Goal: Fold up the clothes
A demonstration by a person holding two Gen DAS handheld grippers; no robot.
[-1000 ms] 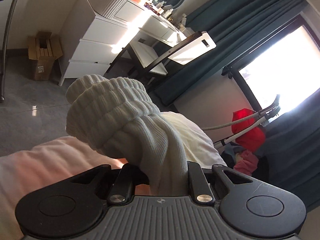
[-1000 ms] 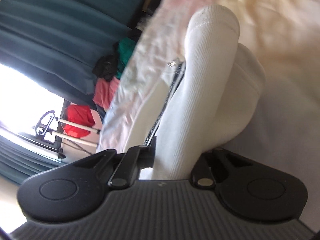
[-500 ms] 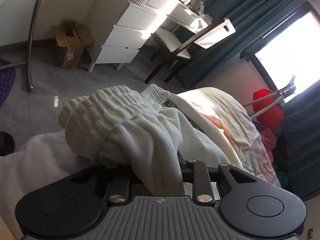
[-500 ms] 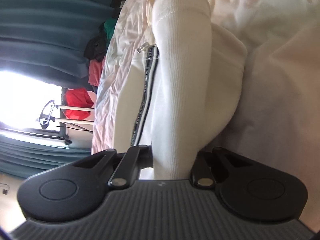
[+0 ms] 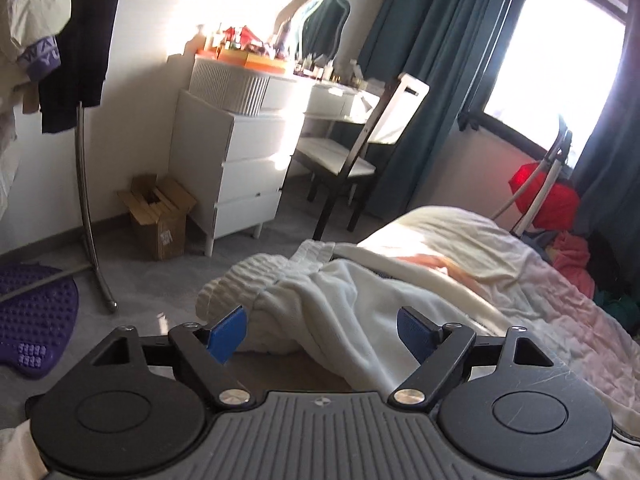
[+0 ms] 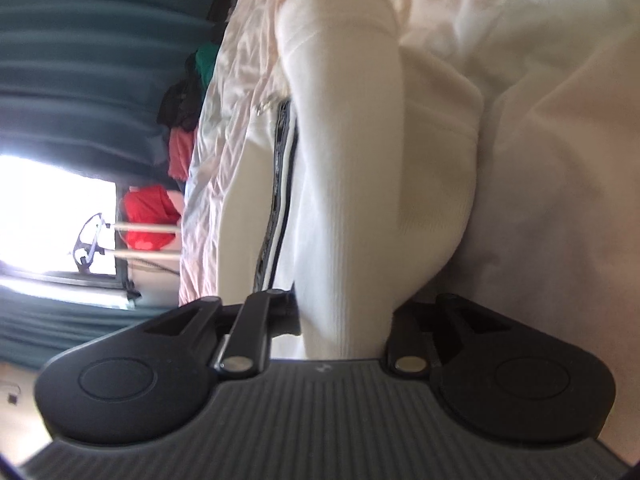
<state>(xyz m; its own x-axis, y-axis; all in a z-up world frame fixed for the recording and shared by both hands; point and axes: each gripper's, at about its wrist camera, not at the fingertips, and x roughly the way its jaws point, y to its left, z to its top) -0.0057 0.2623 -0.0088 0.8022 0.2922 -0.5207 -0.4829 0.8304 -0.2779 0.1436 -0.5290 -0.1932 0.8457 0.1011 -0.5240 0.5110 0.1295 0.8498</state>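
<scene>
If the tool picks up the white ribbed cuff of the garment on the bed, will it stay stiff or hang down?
The ribbed cuff will probably droop; it already lies bunched and slumped on the bed. It looks like thick knit, so likely grippy rather than slippery. In the right tool, whose jaws are opening, the white sleeve stands in a soft fold.

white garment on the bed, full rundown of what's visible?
The white garment is a soft knit, looks like a zip jacket: thick ribbed cuff or hem, and a dark zipper tape with a metal pull seen from the right wrist. It lies crumpled on the bed near its edge. The left gripper is opening, pads clear of the cloth. The right gripper has a ribbed fold between its jaws, which are opening.
</scene>
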